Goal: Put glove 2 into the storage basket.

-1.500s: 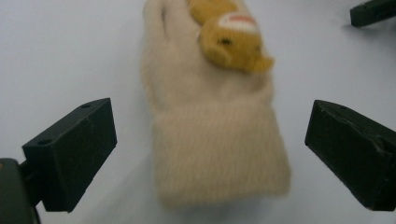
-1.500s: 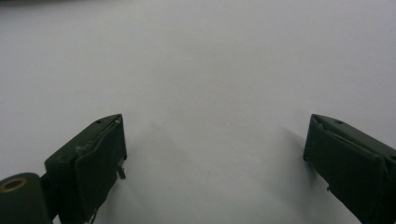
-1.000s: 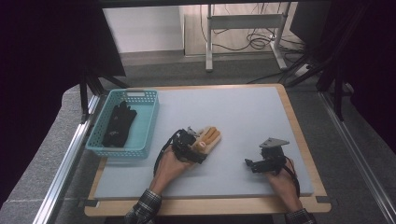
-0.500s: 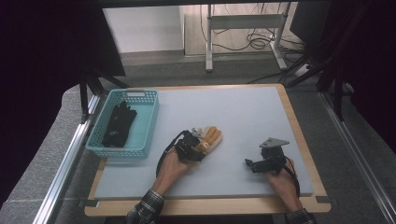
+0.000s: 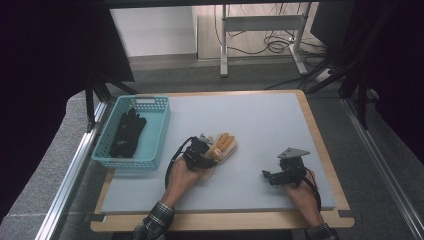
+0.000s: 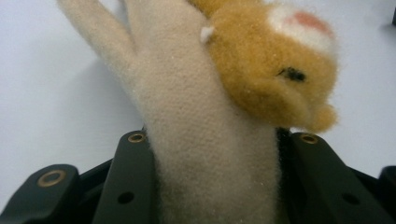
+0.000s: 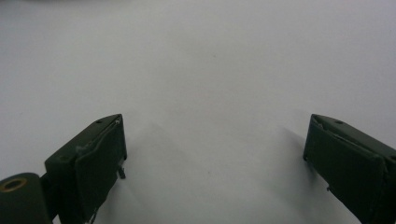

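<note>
The beige glove point(image 5: 223, 146) with its orange fingers lies on my grey table point(image 5: 260, 125), just right of the teal basket point(image 5: 150, 150). My left gripper point(image 5: 206, 156) pinches its cuff; my right gripper point(image 5: 267, 175) rests spread wide, well apart.

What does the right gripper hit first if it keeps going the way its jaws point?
Probably nothing: the right gripper is open over bare grey mat. Seen from above, it points left, below the glove, though depth is unclear.
</note>
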`<state>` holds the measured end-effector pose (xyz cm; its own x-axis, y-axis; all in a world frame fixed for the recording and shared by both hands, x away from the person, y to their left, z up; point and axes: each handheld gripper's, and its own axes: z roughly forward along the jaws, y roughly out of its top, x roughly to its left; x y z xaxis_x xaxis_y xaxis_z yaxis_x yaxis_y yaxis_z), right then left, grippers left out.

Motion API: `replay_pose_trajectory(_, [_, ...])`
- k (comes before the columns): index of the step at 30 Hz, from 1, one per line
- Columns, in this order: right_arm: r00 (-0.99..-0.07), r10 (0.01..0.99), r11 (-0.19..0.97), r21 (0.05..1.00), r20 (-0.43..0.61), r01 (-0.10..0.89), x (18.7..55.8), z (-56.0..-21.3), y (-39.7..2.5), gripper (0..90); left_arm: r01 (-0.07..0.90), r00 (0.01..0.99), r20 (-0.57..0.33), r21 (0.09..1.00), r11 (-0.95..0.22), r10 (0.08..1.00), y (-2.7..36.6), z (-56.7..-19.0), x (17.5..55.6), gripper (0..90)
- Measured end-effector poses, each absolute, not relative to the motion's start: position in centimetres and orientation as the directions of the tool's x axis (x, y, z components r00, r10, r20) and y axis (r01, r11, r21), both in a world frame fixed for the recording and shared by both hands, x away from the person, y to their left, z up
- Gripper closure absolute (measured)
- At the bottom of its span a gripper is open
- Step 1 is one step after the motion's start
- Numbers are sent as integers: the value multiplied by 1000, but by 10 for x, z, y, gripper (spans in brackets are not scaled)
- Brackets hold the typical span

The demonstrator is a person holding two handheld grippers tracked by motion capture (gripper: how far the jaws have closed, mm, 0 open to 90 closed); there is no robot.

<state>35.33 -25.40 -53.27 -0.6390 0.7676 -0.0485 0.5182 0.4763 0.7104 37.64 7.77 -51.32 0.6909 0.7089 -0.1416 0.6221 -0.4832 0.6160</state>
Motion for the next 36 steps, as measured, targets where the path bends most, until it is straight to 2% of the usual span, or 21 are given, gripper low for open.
replay_pose_trajectory(36, [-641, 766, 478, 710, -50, 516, 353, -533, -254, 54, 647, 527, -53, 672, -360, 848, 167, -435, 398, 582])
